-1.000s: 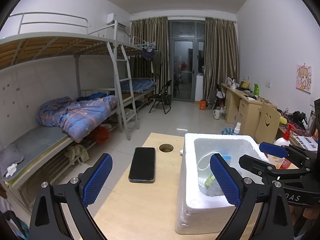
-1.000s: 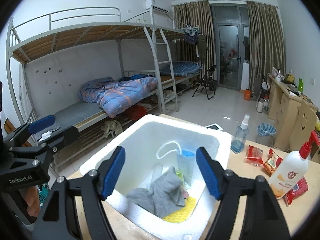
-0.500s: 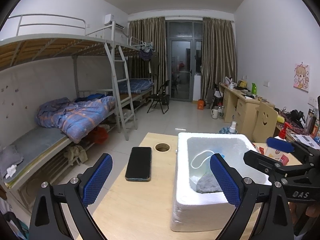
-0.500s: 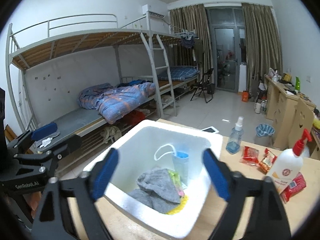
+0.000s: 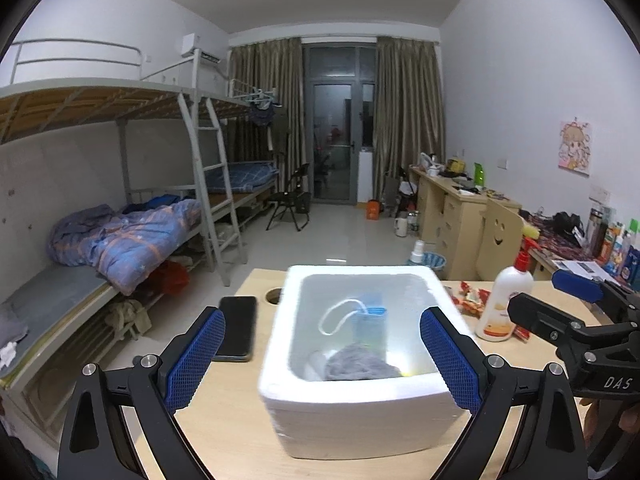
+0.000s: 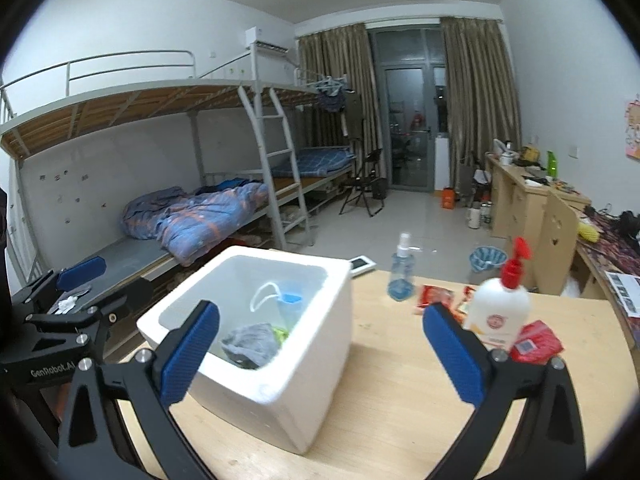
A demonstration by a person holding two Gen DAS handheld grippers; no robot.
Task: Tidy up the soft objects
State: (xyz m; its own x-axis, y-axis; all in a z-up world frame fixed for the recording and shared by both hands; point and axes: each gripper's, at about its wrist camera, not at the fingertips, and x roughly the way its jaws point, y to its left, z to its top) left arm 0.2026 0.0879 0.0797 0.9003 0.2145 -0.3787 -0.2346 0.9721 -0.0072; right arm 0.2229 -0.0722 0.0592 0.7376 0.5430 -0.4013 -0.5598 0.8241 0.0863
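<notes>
From my remote seat, both grippers hang over the wooden counter in a dormitory room, each with jaws spread wide and nothing between the blue pads. My left gripper faces the white foam box, which sits on the counter just ahead of it. My right gripper has just been widening its jaws; they stand empty above the box's near corner.

Inside the box, a gray cloth lies crumpled on the floor of the container, with a bit of yellow-green material beside it. A pale blue bag with a white cord handle stands upright against the far inner wall.

A black phone lies flat on the counter left of the box, near a round cable hole. On the box's other side stand a white pump bottle with a red top, red snack packets and a clear blue spray bottle. A bunk bed with a rumpled blue quilt lines the wall beyond.
</notes>
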